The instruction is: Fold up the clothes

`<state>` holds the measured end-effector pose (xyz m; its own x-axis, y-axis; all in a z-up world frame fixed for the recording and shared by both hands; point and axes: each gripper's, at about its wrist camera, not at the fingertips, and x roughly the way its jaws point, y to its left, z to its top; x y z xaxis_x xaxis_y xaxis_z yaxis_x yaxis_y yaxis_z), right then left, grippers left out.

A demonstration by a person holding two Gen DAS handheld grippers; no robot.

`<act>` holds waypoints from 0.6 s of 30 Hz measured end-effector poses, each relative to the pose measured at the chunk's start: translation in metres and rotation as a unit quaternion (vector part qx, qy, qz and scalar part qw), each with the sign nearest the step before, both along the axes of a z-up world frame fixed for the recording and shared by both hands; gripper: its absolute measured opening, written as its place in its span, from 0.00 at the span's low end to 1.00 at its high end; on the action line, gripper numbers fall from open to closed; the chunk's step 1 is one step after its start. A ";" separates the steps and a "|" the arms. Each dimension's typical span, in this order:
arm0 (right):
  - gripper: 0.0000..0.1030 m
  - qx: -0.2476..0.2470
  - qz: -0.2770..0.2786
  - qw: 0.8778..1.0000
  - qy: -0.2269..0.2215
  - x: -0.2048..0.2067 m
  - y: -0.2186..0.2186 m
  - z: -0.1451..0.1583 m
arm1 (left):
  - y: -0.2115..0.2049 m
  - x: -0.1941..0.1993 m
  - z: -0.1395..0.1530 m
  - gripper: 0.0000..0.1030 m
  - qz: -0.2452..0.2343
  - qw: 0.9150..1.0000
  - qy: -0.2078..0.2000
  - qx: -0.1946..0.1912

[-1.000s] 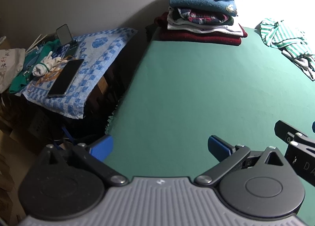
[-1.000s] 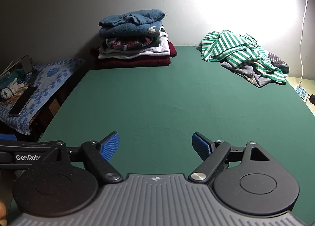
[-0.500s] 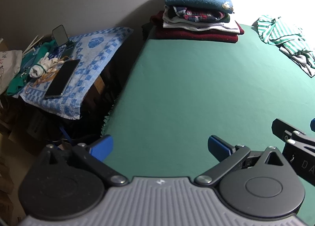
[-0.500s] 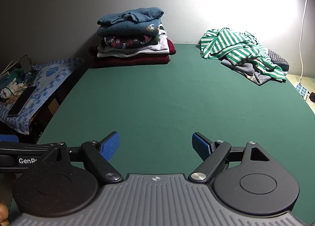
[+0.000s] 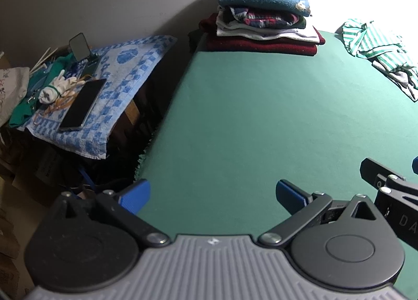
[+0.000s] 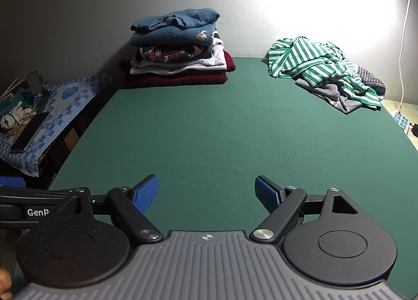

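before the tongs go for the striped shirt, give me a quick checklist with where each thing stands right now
1. Left tongs open and empty: ok.
2. Right tongs open and empty: ok.
3. Green table bare between the tongs and the striped shirt: ok.
4. Striped shirt free to lift on its own: not ok, it is crumpled over a grey garment and overlaps it.
5. Folded stack out of the path, at the far left by the wall: ok.
6. A collar or hem to grab: cannot tell, the shirt is too bunched.
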<state>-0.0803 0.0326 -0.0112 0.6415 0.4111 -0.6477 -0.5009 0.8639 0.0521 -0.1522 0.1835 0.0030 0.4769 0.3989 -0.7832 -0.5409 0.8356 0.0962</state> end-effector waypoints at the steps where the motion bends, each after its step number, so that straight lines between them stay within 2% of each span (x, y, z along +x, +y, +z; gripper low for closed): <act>1: 0.81 -0.001 0.000 1.000 0.000 0.000 0.001 0.000 | 0.000 0.000 0.000 0.99 0.000 1.000 0.000 0.000; 18: 0.81 -0.001 -0.002 1.000 -0.006 -0.001 0.000 -0.001 | 0.002 -0.001 0.001 0.99 0.001 1.000 -0.009 0.007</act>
